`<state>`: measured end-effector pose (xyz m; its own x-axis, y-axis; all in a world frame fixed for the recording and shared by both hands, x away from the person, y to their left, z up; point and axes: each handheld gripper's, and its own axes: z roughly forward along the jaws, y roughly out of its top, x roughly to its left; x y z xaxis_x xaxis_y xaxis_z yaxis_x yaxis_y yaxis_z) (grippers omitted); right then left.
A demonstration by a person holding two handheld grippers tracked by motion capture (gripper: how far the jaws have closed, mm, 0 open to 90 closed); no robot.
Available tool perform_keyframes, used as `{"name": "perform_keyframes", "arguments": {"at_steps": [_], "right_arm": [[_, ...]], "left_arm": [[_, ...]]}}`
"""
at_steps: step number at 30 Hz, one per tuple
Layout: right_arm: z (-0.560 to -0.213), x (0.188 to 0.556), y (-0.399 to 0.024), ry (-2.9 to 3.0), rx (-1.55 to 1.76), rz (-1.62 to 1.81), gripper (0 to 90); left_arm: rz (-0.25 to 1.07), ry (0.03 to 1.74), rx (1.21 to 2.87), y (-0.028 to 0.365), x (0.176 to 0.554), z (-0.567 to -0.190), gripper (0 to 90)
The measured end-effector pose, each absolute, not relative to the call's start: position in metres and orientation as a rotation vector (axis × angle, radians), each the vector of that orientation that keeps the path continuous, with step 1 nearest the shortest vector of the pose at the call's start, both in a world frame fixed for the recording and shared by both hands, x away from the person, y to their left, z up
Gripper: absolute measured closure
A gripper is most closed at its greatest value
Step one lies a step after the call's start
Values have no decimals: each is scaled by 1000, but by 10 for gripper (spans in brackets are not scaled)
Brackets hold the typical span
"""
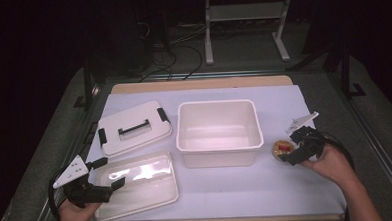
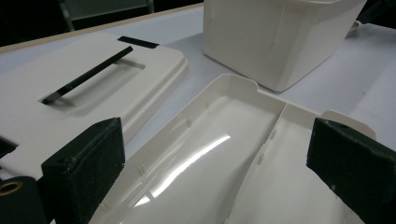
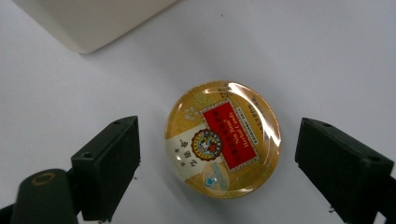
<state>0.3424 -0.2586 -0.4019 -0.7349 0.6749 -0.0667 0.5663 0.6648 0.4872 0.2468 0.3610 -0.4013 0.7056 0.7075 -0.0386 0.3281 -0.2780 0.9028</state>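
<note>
A round golden tin (image 3: 223, 140) with a red label lies flat on the white sheet, right of the white bin (image 1: 220, 157). My right gripper (image 3: 219, 156) hangs over the tin (image 1: 280, 148); its jaws stand wide on either side of it and do not touch it. In the high view the right gripper (image 1: 294, 153) sits at the table's right. My left gripper (image 1: 108, 173) is open at the front left, over the near-left end of a shallow glossy white tray (image 2: 243, 172). Nothing is between the left gripper's (image 2: 210, 163) pads.
A white lid (image 1: 134, 128) with a black handle and black side clips lies at the back left, beside the empty bin (image 2: 280, 42). The shallow tray (image 1: 139, 185) reaches close to the table's front edge. A metal stand (image 1: 245, 18) and cables are on the floor behind the table.
</note>
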Motion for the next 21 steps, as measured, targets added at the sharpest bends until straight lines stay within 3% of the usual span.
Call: {"name": "perform_keyframes", "arguments": {"at_steps": [21], "right_arm": [[-424, 361, -252, 2720, 1024, 530, 144]], "left_arm": [[464, 805, 1873, 363, 246, -401, 38]]}}
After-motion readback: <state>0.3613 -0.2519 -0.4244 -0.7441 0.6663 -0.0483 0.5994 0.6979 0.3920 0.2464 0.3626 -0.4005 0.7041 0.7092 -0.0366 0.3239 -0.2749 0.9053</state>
